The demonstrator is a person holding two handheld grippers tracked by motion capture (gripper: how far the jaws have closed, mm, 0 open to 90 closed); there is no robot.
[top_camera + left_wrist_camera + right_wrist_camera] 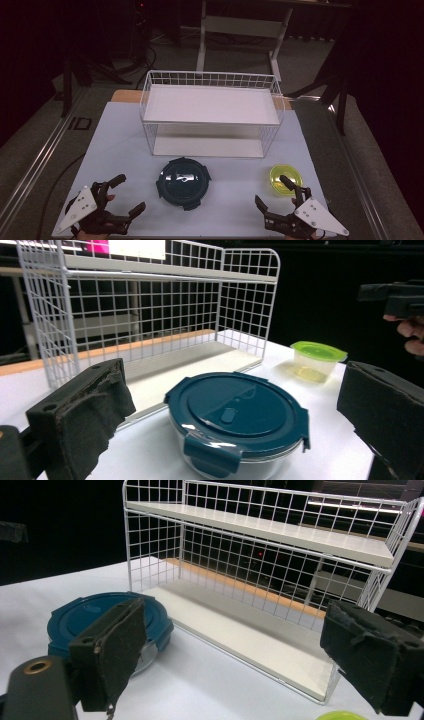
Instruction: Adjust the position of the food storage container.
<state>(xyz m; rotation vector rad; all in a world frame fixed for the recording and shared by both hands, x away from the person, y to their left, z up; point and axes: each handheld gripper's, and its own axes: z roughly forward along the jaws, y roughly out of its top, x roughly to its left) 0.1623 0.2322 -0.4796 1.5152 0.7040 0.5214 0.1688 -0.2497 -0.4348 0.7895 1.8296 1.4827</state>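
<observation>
Teal-lidded container (183,182): round, glass-bodied, latched, on the white table (120,145) just in front of the wire rack (210,117), between both grippers. Left gripper (125,195): jaws spread, empty, at the container's left. Right gripper (272,192): jaws spread, empty, one jaw over the green tub (286,178). Rack: two white shelves, both bare, nearest obstacle behind the container. Tub: small, green-lidded, well right of the container.

Dark lab: white table (125,145), floor rail (42,150), stands.
</observation>
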